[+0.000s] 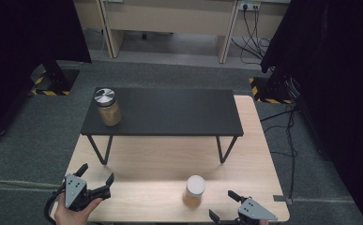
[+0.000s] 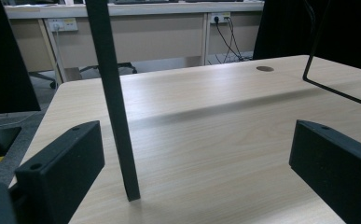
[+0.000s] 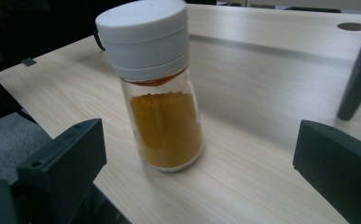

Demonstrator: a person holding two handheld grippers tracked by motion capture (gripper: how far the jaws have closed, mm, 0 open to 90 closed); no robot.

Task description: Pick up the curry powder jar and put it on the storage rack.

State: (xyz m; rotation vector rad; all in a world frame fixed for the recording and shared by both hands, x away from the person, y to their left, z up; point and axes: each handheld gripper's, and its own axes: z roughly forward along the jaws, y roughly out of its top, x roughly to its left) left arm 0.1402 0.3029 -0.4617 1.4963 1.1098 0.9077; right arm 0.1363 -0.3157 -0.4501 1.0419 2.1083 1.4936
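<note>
Pale wooden table point(image 1: 141, 164) carries a white-capped spice jar point(image 1: 194, 191) standing upright near its front edge, just ahead-left of the right gripper point(image 1: 222, 205), jaws spread wide and empty; the left gripper point(image 1: 96, 172), also spread, sits well apart.

A metal-lidded jar point(image 1: 107, 107) stands at the left end of a black raised shelf point(image 1: 170, 112) in mid-frame, cables point(image 1: 254, 33) trailing from wall sockets upper right.
</note>
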